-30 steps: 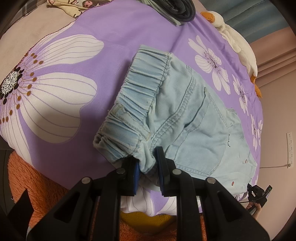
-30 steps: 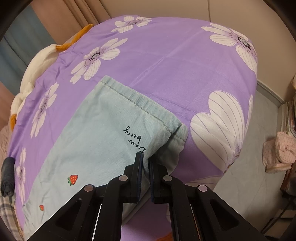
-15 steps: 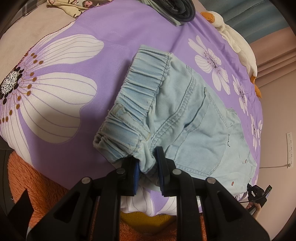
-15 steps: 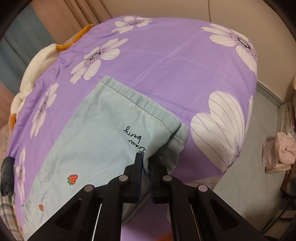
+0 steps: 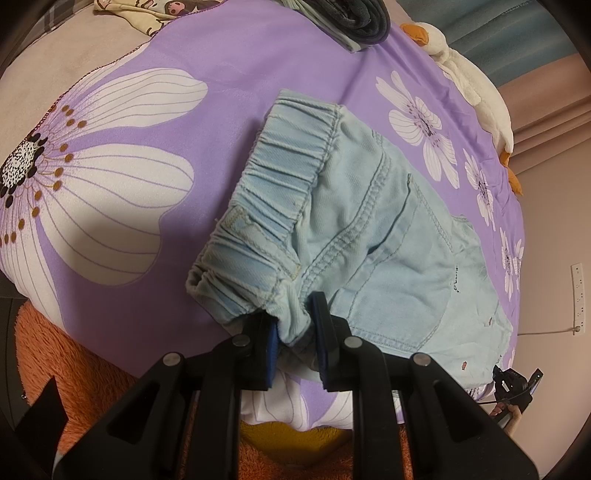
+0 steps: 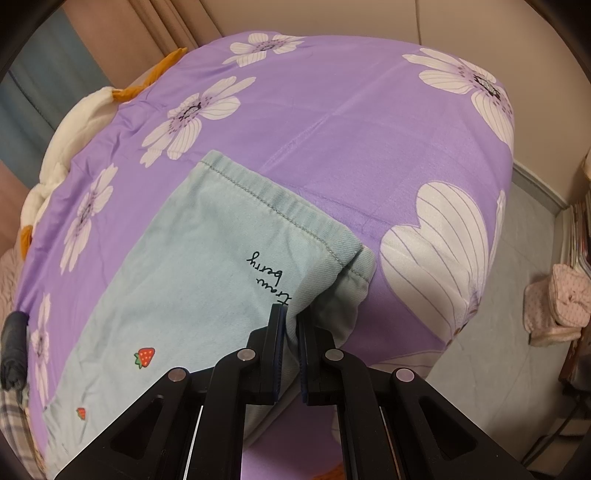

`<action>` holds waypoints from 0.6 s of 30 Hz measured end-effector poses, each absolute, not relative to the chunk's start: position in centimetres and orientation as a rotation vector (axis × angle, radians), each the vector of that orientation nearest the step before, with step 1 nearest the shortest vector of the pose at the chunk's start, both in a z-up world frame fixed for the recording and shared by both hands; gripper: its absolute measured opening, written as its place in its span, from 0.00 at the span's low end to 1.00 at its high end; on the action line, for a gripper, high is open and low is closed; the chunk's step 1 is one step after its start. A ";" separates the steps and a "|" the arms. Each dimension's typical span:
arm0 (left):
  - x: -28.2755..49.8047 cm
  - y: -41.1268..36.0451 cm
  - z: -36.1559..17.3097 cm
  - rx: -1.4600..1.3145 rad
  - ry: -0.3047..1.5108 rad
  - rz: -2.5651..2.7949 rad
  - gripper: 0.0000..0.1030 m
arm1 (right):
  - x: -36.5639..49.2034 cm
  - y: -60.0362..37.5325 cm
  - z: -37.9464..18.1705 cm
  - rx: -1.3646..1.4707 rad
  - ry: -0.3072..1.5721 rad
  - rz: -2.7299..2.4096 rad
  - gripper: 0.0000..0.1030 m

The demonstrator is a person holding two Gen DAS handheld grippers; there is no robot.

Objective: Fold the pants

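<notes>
Light blue denim pants point(image 5: 369, 229) lie on a purple flowered bedspread point(image 5: 240, 74), folded lengthwise. My left gripper point(image 5: 295, 317) is shut on the near corner of the elastic waistband point(image 5: 280, 177). In the right wrist view the leg end of the pants point(image 6: 207, 280), with black script and small strawberry prints, lies flat. My right gripper point(image 6: 290, 325) is shut on the near edge of the leg beside the hem point(image 6: 273, 206). The right gripper also shows far right in the left wrist view point(image 5: 513, 384).
A white plush duck point(image 5: 472, 88) lies along the far bed edge. Folded dark clothes point(image 5: 354, 18) sit at the bed's head. An orange fluffy rug point(image 5: 74, 369) lies below the bed. Pink slippers point(image 6: 557, 306) stand on the floor at right.
</notes>
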State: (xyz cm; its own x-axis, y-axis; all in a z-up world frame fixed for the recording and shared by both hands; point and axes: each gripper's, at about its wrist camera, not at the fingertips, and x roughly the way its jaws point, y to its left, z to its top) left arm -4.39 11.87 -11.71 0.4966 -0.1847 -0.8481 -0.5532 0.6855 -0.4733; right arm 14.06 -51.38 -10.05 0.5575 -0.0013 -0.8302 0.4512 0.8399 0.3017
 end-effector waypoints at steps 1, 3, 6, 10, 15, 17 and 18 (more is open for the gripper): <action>-4.4 11.9 -11.7 -0.818 1.055 0.257 0.19 | 14.1 -51.4 -10.1 0.525 0.951 -0.282 0.03; -4.4 11.9 -11.7 -0.816 1.054 0.256 0.19 | 14.1 -51.4 -10.1 0.526 0.952 -0.283 0.03; -4.4 11.9 -11.7 -0.819 1.054 0.255 0.19 | 14.1 -51.4 -10.0 0.522 0.953 -0.284 0.03; -4.4 11.9 -11.7 -0.818 1.054 0.256 0.19 | 14.1 -51.3 -10.0 0.522 0.953 -0.284 0.03; -4.4 11.9 -11.7 -0.816 1.054 0.256 0.19 | 14.2 -51.3 -9.9 0.517 0.957 -0.288 0.03; -4.4 11.9 -11.6 -0.814 1.055 0.262 0.16 | 14.2 -51.2 -9.9 0.513 0.959 -0.290 0.03; -4.5 11.7 -11.3 -0.800 1.059 0.269 0.15 | 14.3 -51.3 -9.9 0.511 0.961 -0.291 0.03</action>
State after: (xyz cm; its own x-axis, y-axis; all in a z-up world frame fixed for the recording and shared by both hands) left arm -4.49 11.73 -11.29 0.4890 -0.1684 -0.8559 -0.5567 0.6952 -0.4548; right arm 14.26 -51.25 -9.92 0.5472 -0.0125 -0.8369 0.4536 0.8448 0.2840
